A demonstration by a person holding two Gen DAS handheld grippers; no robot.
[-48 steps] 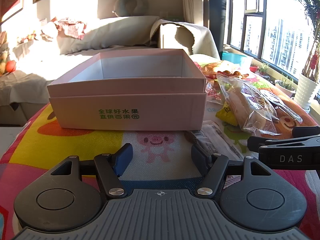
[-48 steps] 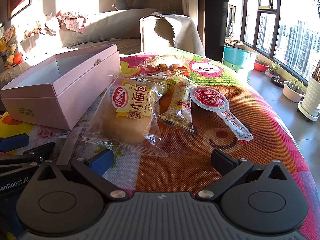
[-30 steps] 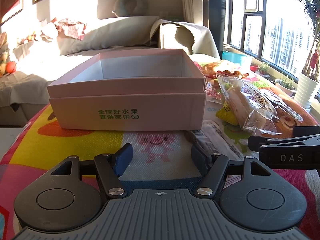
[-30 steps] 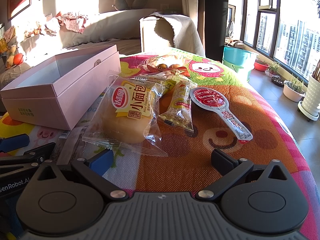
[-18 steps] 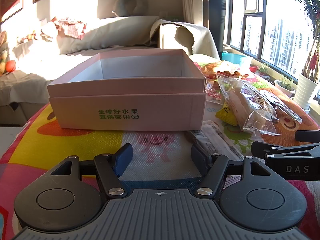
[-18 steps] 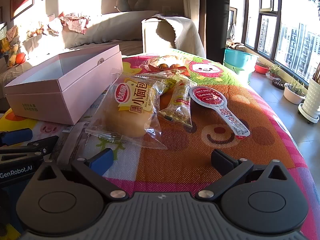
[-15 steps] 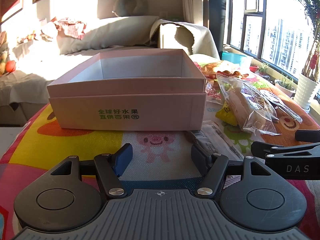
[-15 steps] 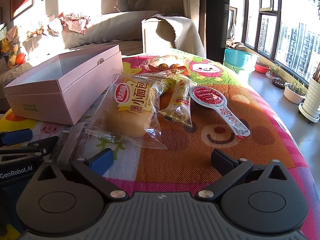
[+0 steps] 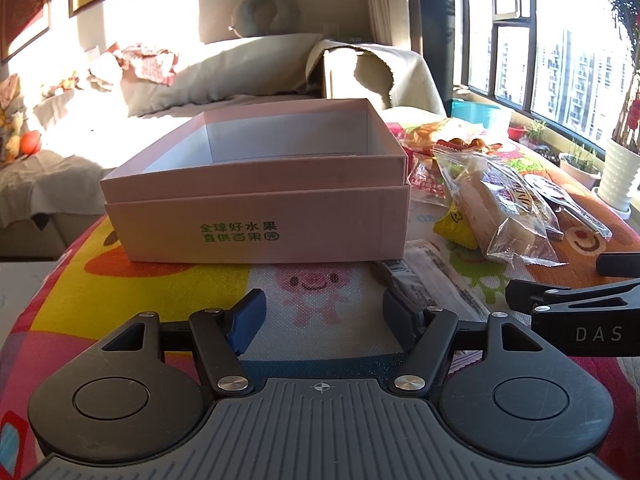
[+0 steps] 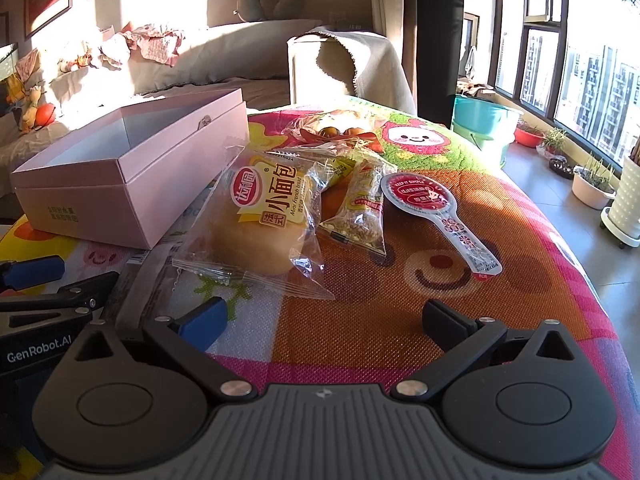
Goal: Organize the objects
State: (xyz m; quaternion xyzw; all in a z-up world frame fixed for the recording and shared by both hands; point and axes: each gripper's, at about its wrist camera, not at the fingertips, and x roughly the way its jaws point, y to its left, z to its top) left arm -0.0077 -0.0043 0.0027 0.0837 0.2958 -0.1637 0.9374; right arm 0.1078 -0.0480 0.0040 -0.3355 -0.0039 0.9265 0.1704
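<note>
The open pink box (image 9: 260, 216) sits toward the left side of the cartoon-print mat (image 10: 400, 288), its near wall facing the left gripper (image 9: 320, 312) across a bare strip of mat, while the snacks lie just right of the box and the mat's right edge drops to the floor. Only the right wrist view shows the bread packet (image 10: 260, 224), the granola bar (image 10: 360, 212) and the red spoon-shaped sachet (image 10: 436, 216) spread flat with free mat before them; the left view sees them edge-on. Both the left gripper and the right gripper (image 10: 324, 316) stand wide apart and hold nothing.
</note>
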